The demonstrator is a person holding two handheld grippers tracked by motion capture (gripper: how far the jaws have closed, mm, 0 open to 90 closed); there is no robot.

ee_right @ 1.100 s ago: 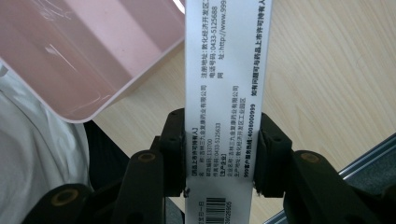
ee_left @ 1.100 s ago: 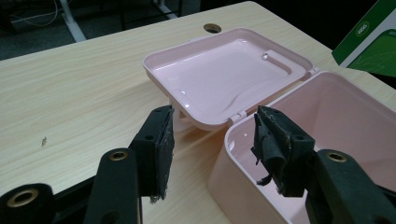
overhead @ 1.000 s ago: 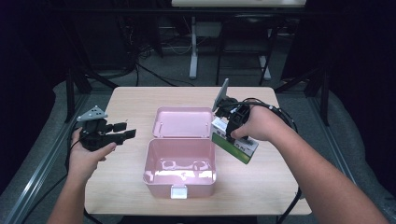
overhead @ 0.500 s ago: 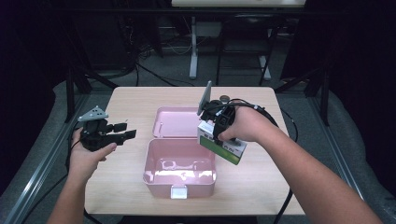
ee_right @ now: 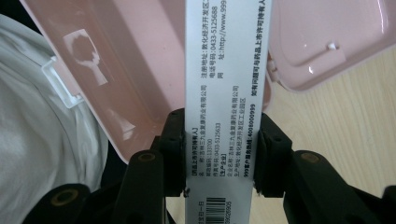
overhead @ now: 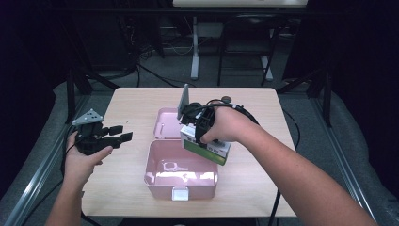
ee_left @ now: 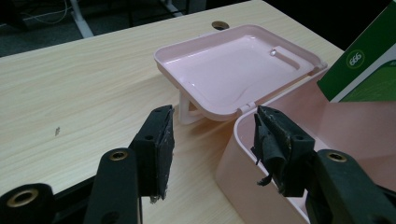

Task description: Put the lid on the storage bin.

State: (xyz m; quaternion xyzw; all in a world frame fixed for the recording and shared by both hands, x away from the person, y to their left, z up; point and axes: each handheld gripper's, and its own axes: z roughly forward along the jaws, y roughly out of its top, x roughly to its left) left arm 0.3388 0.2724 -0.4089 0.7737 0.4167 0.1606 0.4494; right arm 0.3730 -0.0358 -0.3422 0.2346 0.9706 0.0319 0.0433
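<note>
**One carton held over one open case**

The right gripper had its jaws clamped on the single green-and-white carton, which hung above the rear rim of the one pink case. The case's interior was bare and its hinged lid lay open on the worktop. The left gripper, jaws apart, held nothing.

A pale wood bench stands on grey floor. Beyond it, white desk legs and cables sit in a dark room.
</note>
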